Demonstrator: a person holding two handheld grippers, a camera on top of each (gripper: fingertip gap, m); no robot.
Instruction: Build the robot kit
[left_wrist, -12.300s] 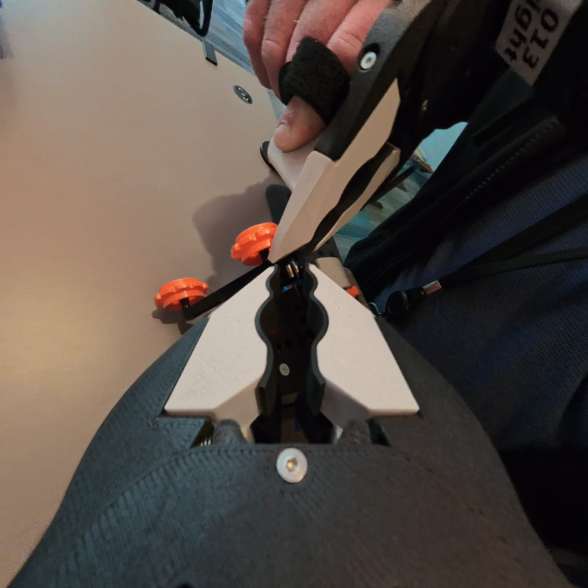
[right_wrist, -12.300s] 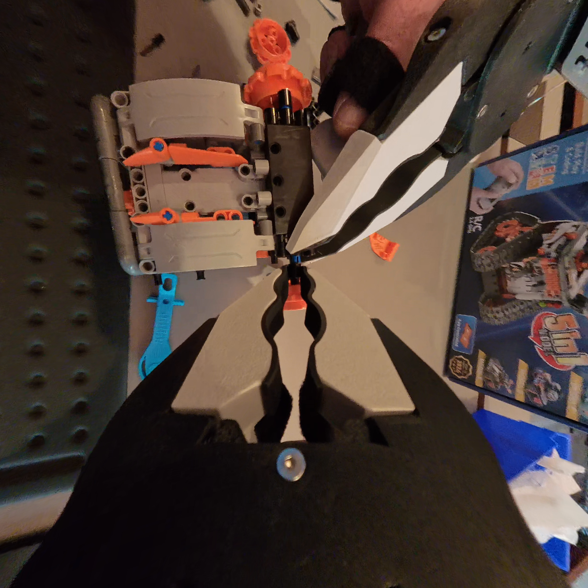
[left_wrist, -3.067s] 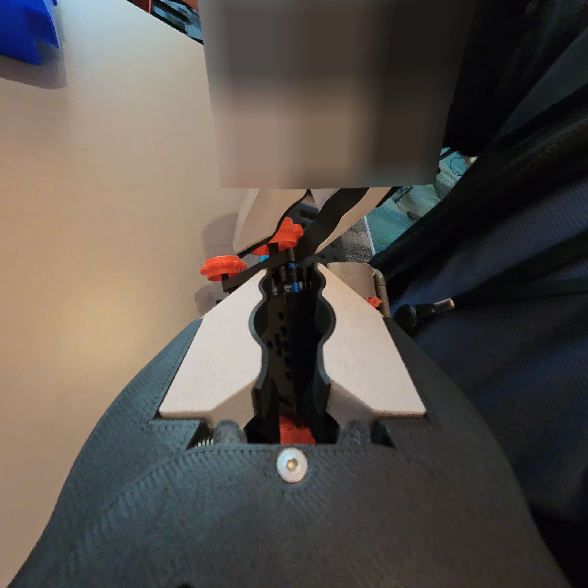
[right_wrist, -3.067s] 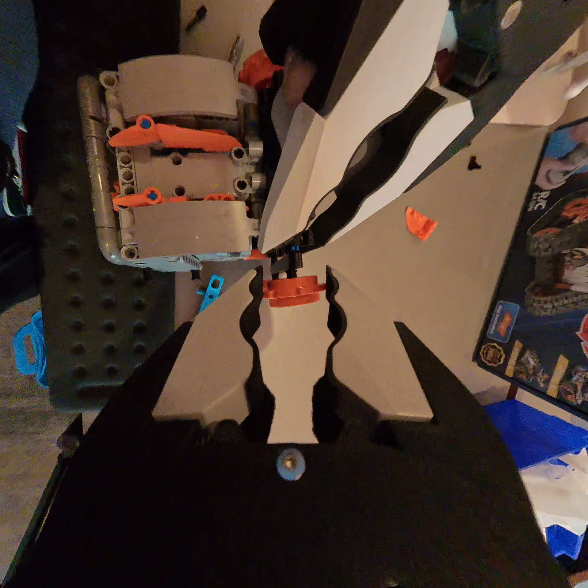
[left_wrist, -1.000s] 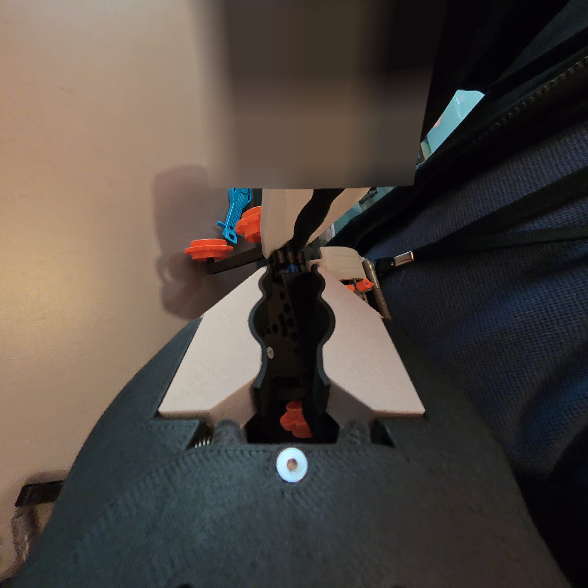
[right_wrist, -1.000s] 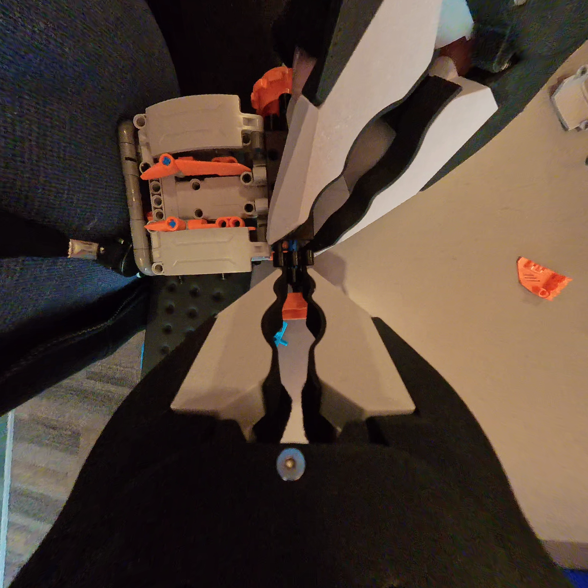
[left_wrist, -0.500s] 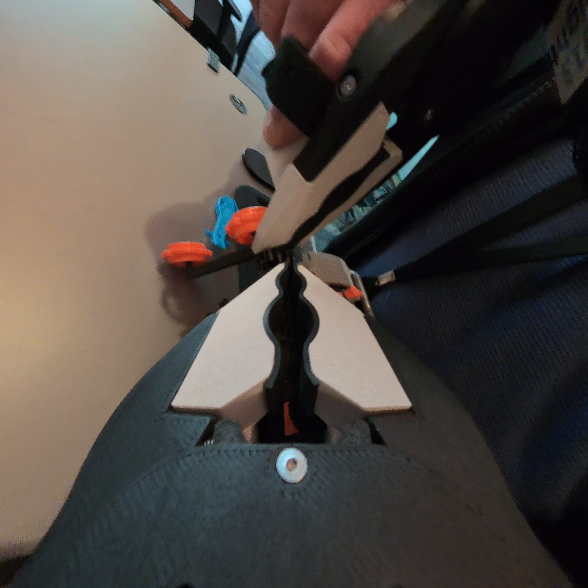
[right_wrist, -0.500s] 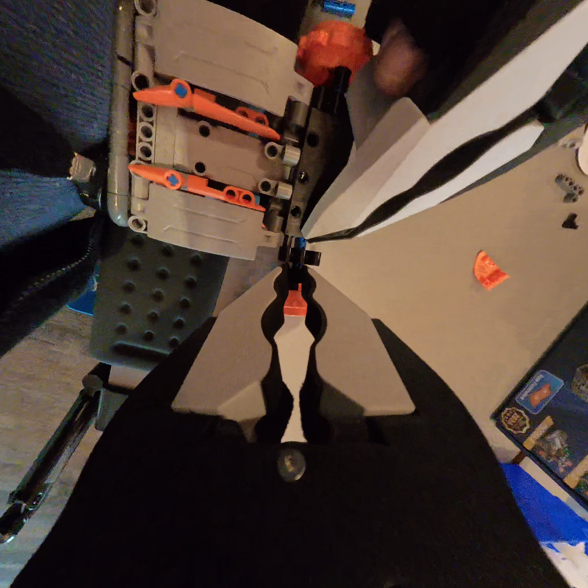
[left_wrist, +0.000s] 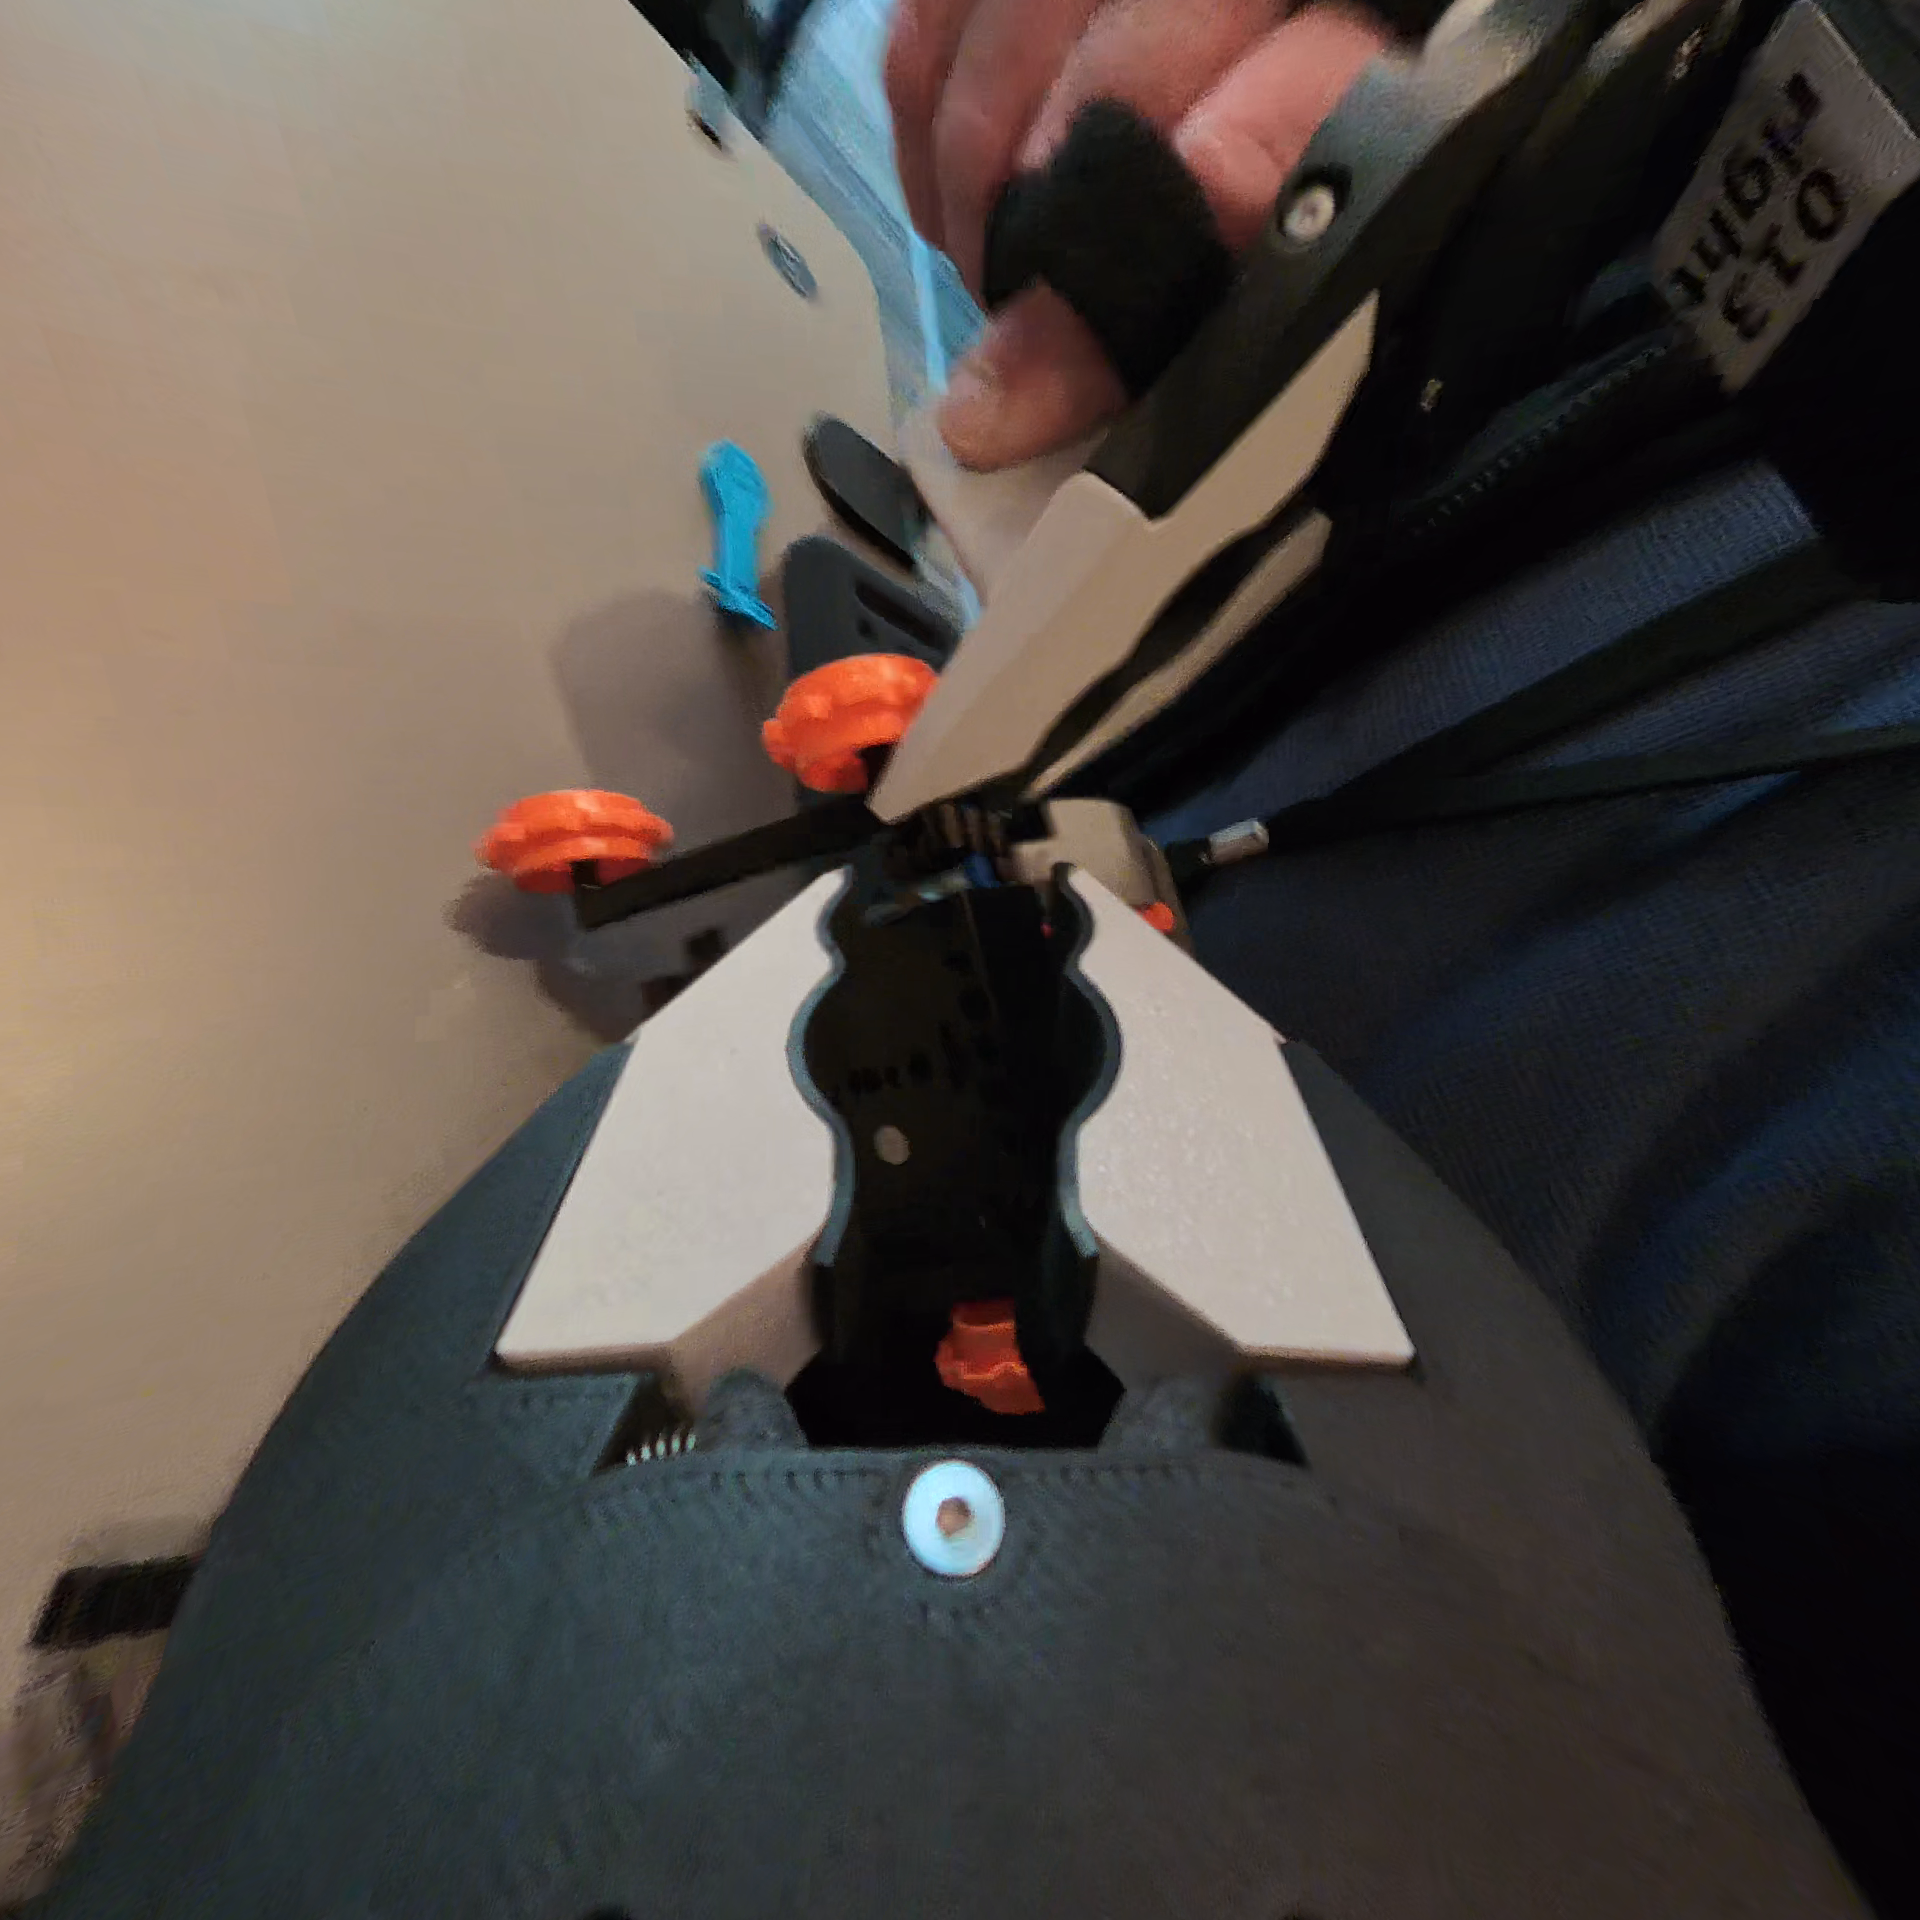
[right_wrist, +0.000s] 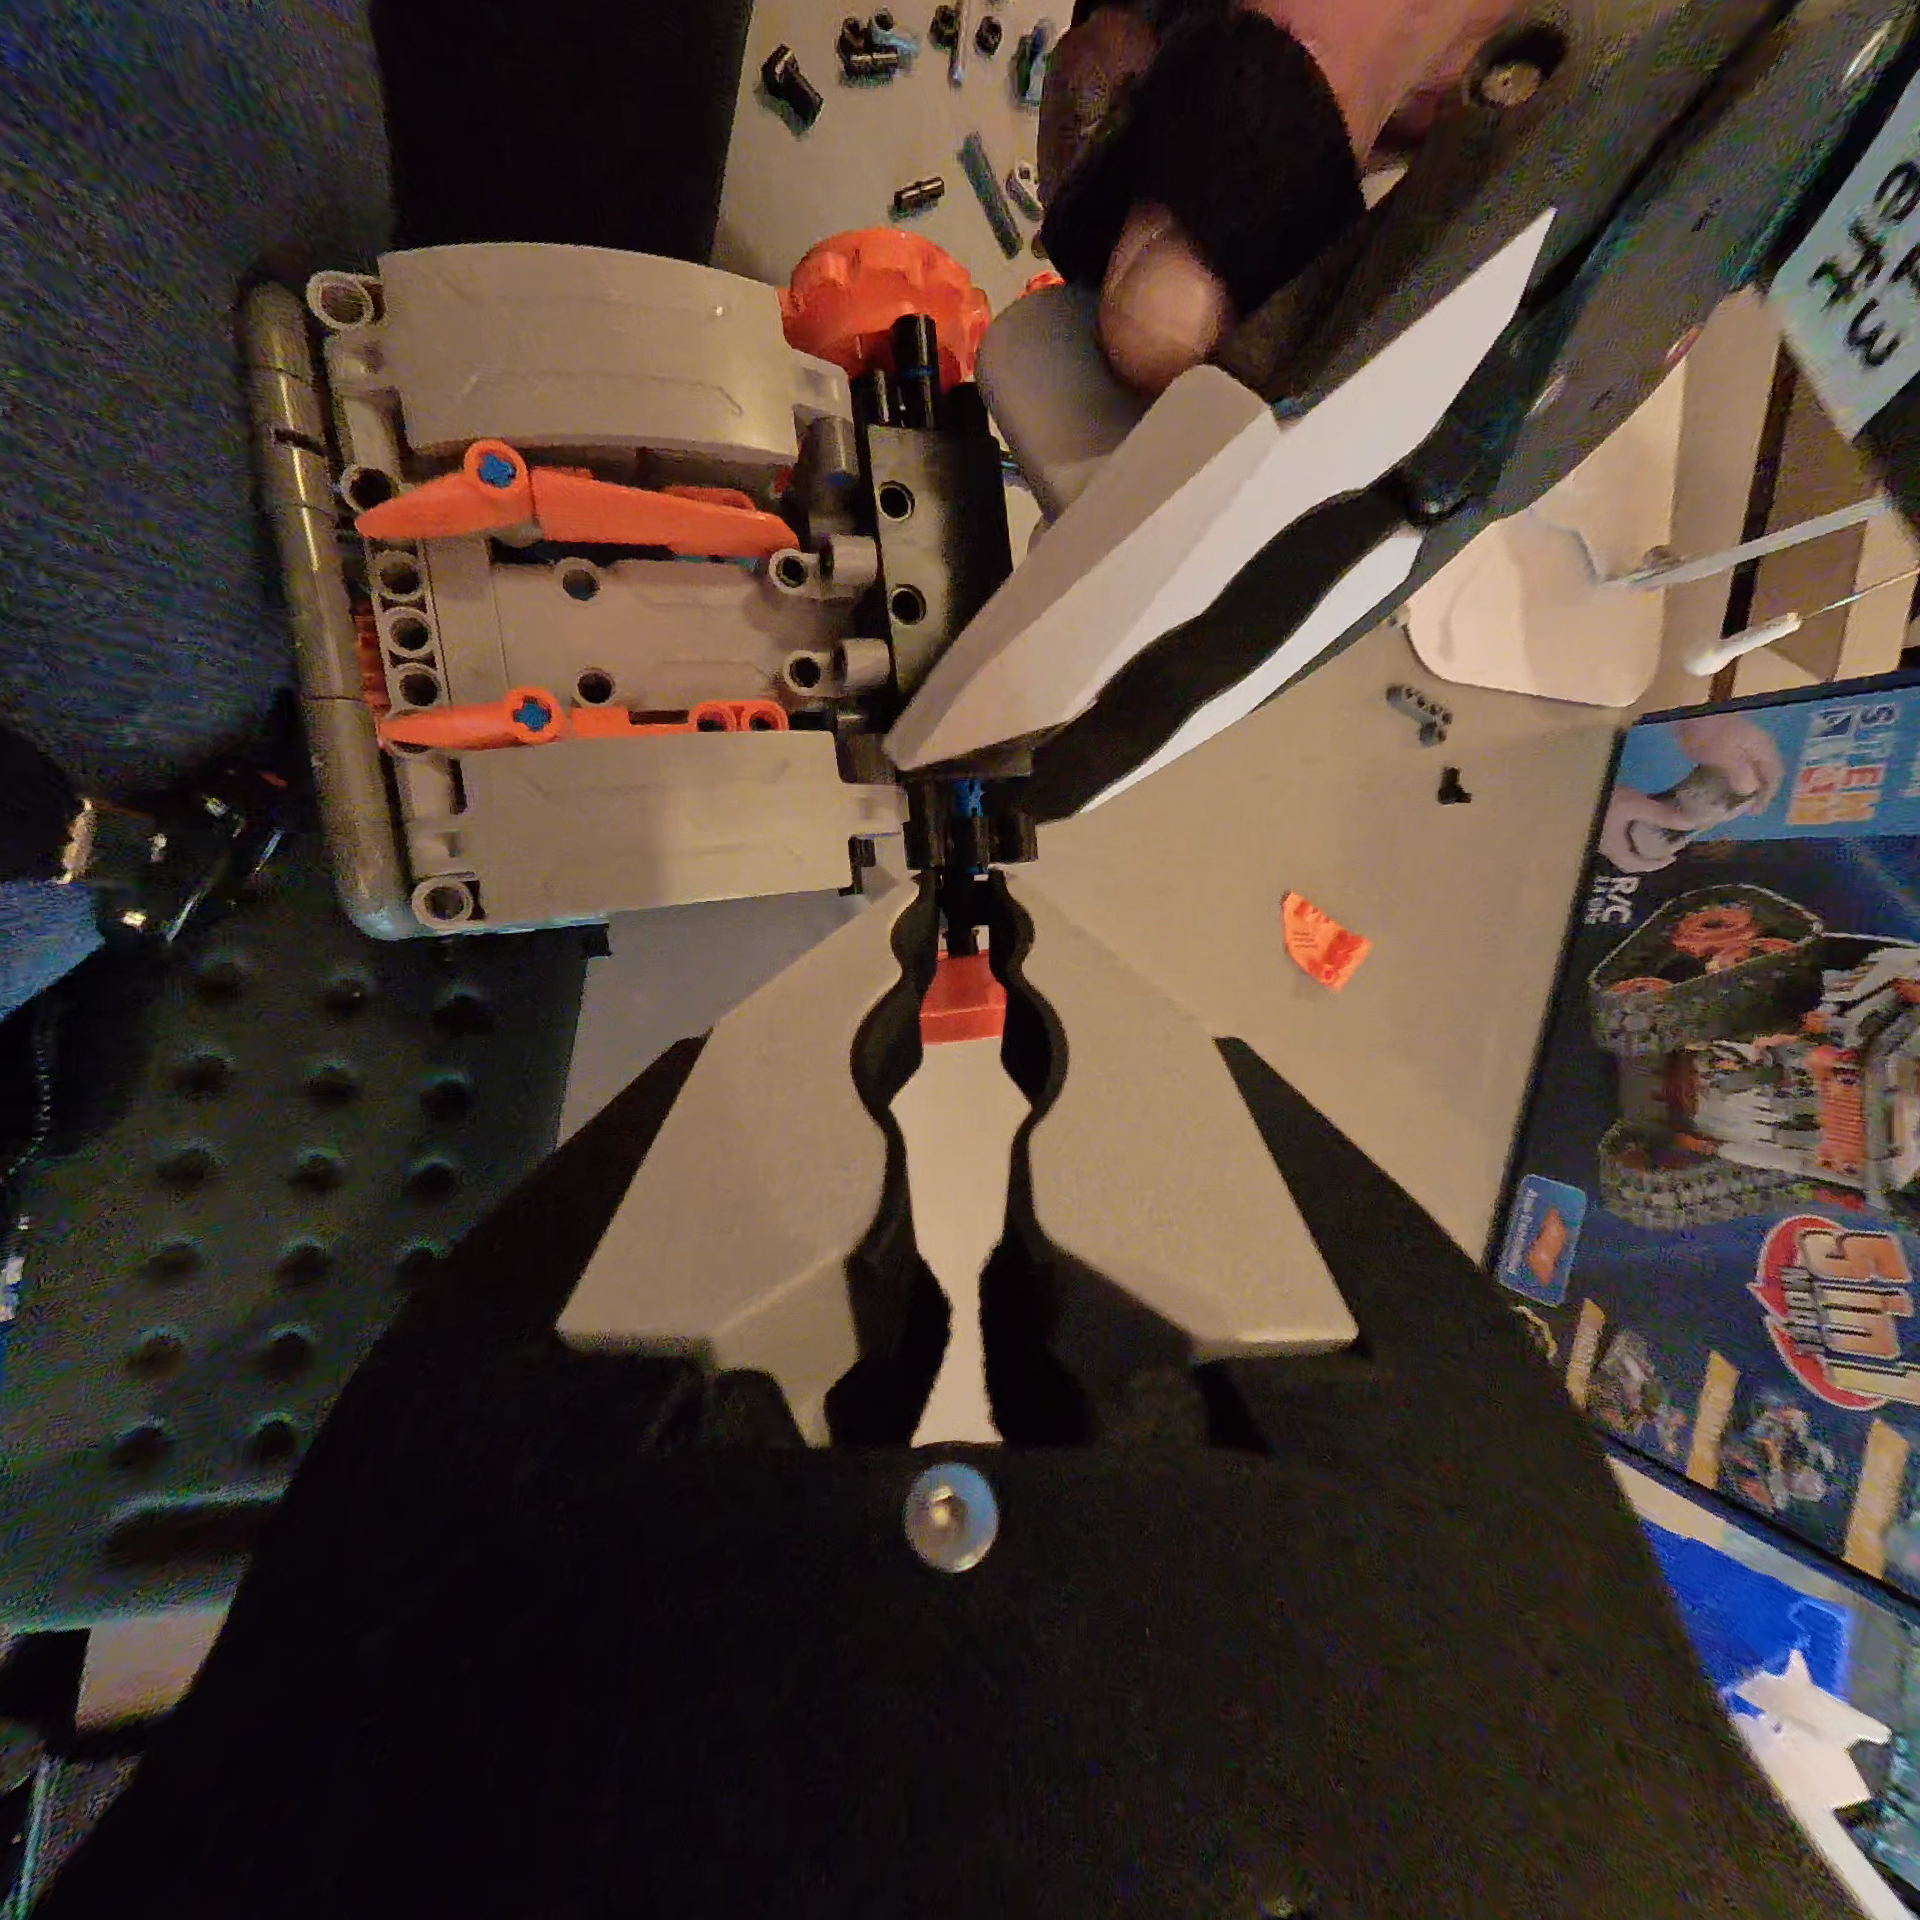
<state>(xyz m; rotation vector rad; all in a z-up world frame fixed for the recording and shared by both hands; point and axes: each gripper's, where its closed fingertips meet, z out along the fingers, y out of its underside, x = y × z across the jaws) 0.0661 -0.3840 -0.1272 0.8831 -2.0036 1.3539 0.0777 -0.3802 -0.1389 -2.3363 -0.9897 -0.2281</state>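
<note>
Right gripper (right_wrist: 951, 883): matte grey fingers (right_wrist: 790, 1132) with wavy black inner pads, nearly closed, pinching a thin black pin stub (right_wrist: 961, 914) at the tips. Orange cylindrical hub (right_wrist: 961, 997) sits on that stub in the gap just behind the tips.

Left gripper (left_wrist: 956, 894): fingers partly apart, clamped on a black perforated beam block (left_wrist: 951, 1049) that fills the gap. Small orange knobbed piece (left_wrist: 987, 1361) at the throat, 6 o'clock of the block.

In right wrist view the left gripper's tips come in from 1 o'clock and meet the same black joint. Toy brick model (right_wrist: 582, 603) at 10 o'clock of the tips: smooth curved grey panels, orange blade-shaped pieces, holed beams, ridged orange wheel (right_wrist: 873, 291) at its top.

Left wrist view: two orange cog-edged wheels (left_wrist: 571, 836) on a black bar at 10 o'clock, blue plastic tool (left_wrist: 736, 530) beyond on the tan table (left_wrist: 260, 520).

Flat orange fragment (right_wrist: 1322, 940) at 3 o'clock, glossy printed box (right_wrist: 1766, 1091) farther right, studded dark mat (right_wrist: 260, 1195) at 8 o'clock.
</note>
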